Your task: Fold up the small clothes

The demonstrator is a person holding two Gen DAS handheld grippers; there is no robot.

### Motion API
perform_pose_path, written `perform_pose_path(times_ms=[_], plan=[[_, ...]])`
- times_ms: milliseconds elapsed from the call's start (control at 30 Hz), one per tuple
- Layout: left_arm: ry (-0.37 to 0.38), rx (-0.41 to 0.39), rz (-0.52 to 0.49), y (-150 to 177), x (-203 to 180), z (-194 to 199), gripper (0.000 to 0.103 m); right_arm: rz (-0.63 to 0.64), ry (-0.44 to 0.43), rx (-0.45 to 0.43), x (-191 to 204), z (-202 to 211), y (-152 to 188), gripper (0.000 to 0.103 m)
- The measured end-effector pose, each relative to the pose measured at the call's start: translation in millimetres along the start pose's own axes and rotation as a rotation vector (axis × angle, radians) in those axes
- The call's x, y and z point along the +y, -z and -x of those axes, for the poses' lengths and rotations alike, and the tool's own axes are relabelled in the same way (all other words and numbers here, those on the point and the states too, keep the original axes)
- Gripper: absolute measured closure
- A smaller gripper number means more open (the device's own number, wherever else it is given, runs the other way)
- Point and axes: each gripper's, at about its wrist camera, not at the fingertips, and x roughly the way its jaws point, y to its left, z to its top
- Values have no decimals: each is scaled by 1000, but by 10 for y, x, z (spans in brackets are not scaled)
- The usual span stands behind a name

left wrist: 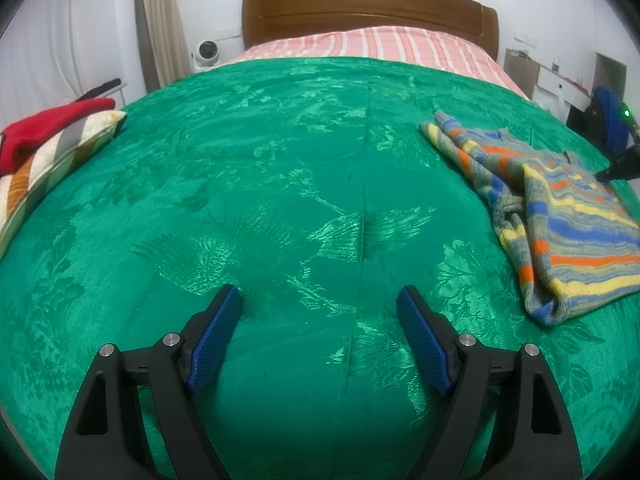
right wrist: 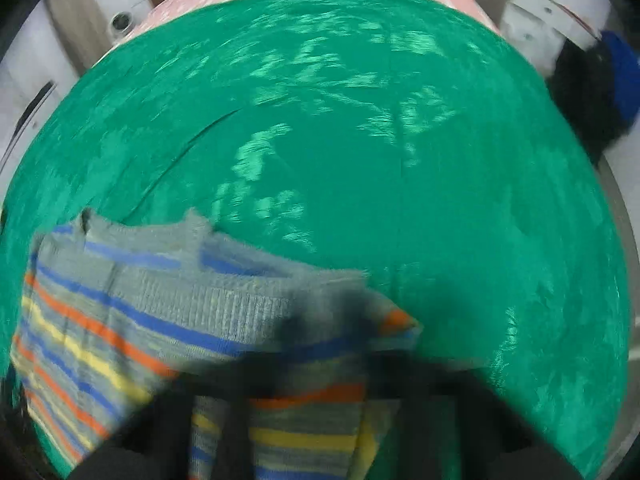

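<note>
A striped knit sweater (left wrist: pixel 560 216) lies partly folded on the green satin bedspread (left wrist: pixel 280 200). The left gripper (left wrist: pixel 320 300) hangs open and empty; the right gripper (right wrist: pixel 324 328), blurred, appears clamped on the sweater's edge, more folding apparently ahead.

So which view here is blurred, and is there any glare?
Left wrist view: sharp, fisheye-curved, sheen patches on the green bedspread. Right wrist view: motion-smeared throughout; the striped sweater and the right tool are soft dark streaks.

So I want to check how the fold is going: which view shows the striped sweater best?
The left wrist view: the striped sweater lies sharp and nearly whole on the green bedspread. The right wrist view shows only a blurred close-up of its collar end.
</note>
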Motion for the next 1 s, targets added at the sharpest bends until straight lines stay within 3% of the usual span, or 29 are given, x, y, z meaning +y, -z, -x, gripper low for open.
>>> perform_pose_path(times_ms=[67,200,267,300,367,467,567,600,667,767,900,1000], plan=[[1,-2,1,2,-4,-3,21,-23,24,-49,-49,4,-13,99],[6,-5,5,6,-4,-10,20,-11,30,-53,-18,-108,7,97],[6,-5,5,7,-3,-10,20,-25,-2,-68,-48,-81,-25,82],[6,-5,5,7,-4,-10,20,-34,-9,-77,-69,-27,-8,63],[7,-5,6,7,-5,-11,20,-39,-10,-134,-114,225,91,58],[5,-5,5,7,-4,-12,20,2,-127,-163,-51,524,306,58],[4,-5,4,8,-6,-12,20,42,-285,-134,71,670,621,57],[4,-5,5,8,-5,-12,20,55,-303,-121,108,662,730,54],[6,-6,5,8,-4,-11,19,85,-268,-82,132,526,927,51],[10,-10,11,16,1,-8,19,62,-106,-56,-62,324,1126,54],[16,-13,17,19,8,-20,19,-79,-112,-128,-355,607,1293,53],[16,-16,18,21,7,-22,18,-32,-108,-210,-309,949,1522,51]])
